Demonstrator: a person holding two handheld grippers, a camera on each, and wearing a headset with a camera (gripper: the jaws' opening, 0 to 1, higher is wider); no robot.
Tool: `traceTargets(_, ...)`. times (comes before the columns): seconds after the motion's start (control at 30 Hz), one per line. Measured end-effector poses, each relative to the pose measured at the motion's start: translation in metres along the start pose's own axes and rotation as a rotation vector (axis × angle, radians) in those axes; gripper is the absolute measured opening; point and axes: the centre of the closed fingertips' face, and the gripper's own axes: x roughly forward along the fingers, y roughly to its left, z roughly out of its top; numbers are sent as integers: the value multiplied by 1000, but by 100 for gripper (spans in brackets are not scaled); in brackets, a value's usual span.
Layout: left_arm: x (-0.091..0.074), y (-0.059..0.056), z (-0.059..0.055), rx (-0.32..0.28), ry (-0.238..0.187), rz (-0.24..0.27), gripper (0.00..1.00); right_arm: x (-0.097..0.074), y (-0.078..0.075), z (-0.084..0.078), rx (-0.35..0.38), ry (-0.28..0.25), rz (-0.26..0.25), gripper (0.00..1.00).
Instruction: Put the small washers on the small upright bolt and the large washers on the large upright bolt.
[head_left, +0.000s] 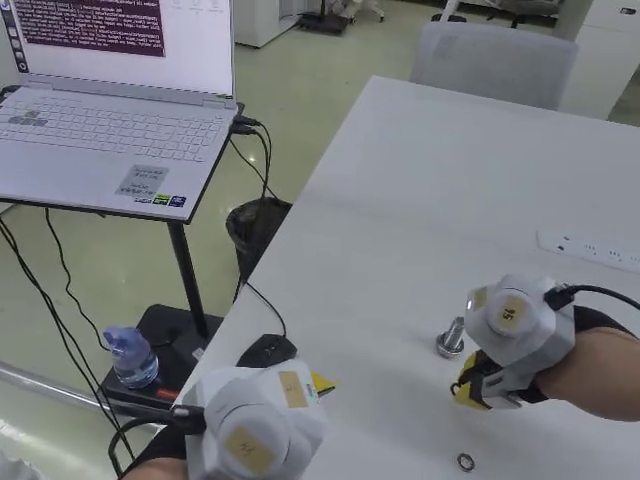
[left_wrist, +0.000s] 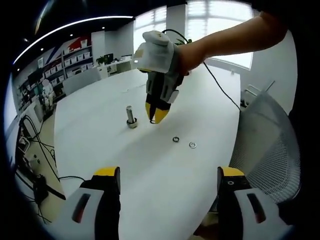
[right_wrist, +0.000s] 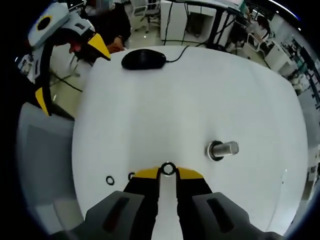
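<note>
Two grippers are being held over a white table (head_left: 420, 200). At the far left, beside the table, a laptop (head_left: 110, 130) with a lit screen is being carried on a black stand, and a water bottle (head_left: 130, 357) is being kept on the floor below it. A black mouse (head_left: 265, 350) is being left at the table's near edge. Just beside it, the left gripper (left_wrist: 169, 172) is being held with its jaws spread wide and nothing between them. Further right, an upright bolt (right_wrist: 222, 148) is being seen standing on its wider end on the table; whether it is the small or the large one cannot be told. Just to its right, and apart from it, the right gripper (right_wrist: 168, 172) is being held above the table, its jaws drawn almost together, and a small washer (right_wrist: 168, 169) is being pinched between the yellow tips. Two loose washers (left_wrist: 176, 139) (left_wrist: 192, 145) are being left flat on the table near that gripper, close together and apart from the bolt.
</note>
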Motion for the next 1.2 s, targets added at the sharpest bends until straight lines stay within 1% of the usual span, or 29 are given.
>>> traceTargets(0.1, 1, 1, 0, -1, 1, 1, 80, -13, 0, -16, 21, 0, -14, 13)
traceTargets(0.17, 1, 1, 2, 2, -6, 2, 81, -24, 0, -29, 40, 0, -24, 13)
traceTargets(0.23, 2, 1, 4, 1, -4, 5, 82, -31, -1, -38, 57, 0, -33, 13)
traceTargets(0.33, 5, 1, 8, 9, -5, 4, 82, -40, -4, -57, 103, -1, -48, 13)
traceTargets(0.4, 7, 0, 9, 11, -6, 0, 82, -44, -8, -70, 126, 6, -61, 13)
traceTargets(0.5, 10, -1, 9, 11, 3, -3, 81, -47, -13, -83, 154, 7, -69, 13)
traceTargets(0.6, 14, -3, 6, 19, 22, -8, 80, -49, -17, -88, 166, 9, -76, 13)
traceTargets(0.63, 14, -3, 6, 20, 20, -7, 80, -50, -20, -91, 165, 14, -82, 13)
traceTargets(0.73, 15, -3, 7, 13, 15, -6, 81, -52, -28, -90, 165, 12, -87, 13)
traceTargets(0.93, 19, -2, 9, 16, 18, -7, 81, -54, -44, -78, 152, 11, -107, 13)
traceTargets(1.2, 20, -4, 9, 25, 25, -18, 80, -52, -59, -65, 129, 15, -120, 13)
